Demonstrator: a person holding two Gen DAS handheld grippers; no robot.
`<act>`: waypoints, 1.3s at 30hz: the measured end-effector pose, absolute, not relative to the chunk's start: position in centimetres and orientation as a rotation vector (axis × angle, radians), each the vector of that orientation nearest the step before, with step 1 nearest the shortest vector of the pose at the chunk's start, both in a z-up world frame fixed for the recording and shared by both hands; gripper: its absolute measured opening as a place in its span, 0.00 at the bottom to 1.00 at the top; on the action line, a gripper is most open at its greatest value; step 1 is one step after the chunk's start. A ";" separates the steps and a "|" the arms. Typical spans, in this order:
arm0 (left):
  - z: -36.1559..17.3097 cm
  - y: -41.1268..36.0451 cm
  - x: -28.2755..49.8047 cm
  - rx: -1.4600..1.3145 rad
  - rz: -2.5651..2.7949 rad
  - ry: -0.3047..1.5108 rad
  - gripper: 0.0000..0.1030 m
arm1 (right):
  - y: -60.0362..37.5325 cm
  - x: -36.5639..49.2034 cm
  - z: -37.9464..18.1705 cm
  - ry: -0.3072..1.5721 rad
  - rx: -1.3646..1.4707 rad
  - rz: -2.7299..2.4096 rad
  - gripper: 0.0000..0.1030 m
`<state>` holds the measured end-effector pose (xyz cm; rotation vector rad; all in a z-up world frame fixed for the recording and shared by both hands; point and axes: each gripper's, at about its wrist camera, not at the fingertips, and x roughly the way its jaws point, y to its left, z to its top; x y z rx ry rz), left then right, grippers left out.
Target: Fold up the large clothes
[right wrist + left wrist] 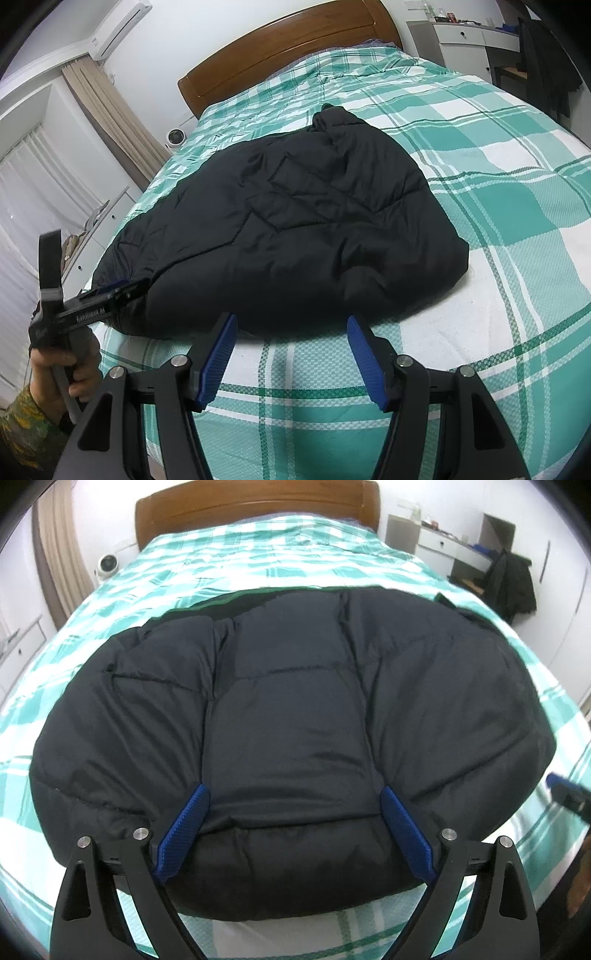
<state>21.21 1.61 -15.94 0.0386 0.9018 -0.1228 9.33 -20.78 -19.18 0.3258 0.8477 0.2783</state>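
A dark navy puffer jacket (295, 701) lies folded into a thick bundle on the green-and-white checked bed (258, 561). My left gripper (294, 788) stands open wide, its blue pads (192, 823) straddling the puffy near edge of the jacket. In the right wrist view the left gripper (129, 288) meets the jacket (295, 221) at its near left corner, with a hand (62, 369) holding the tool. My right gripper (291, 321) is open over the bare sheet (480, 332), just short of the jacket's near edge, with nothing between its fingers. Its tip (569, 794) shows at the right edge of the left wrist view.
A wooden headboard (295, 48) closes the far end of the bed. A small white fan (173, 137) and curtains (110, 110) stand on the left. A white desk (465, 37) and a chair with a dark garment (513, 583) stand on the right.
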 end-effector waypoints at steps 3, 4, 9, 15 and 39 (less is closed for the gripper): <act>-16.4 1.6 21.6 0.040 -0.124 0.909 0.92 | -20.5 9.3 -19.1 0.849 0.323 0.284 0.61; -16.6 1.7 21.8 0.037 -0.128 0.912 0.92 | -20.4 9.2 -19.1 0.846 0.321 0.286 0.61; -16.7 1.7 21.7 0.045 -0.134 0.907 0.93 | -20.5 9.1 -18.8 0.840 0.317 0.283 0.61; -15.1 2.4 19.6 0.023 -0.182 0.921 0.92 | -21.5 9.2 -17.7 0.816 0.303 0.245 0.61; -14.2 4.8 23.1 -0.129 -0.202 0.912 0.88 | -30.3 17.0 -21.9 0.951 0.638 0.322 0.91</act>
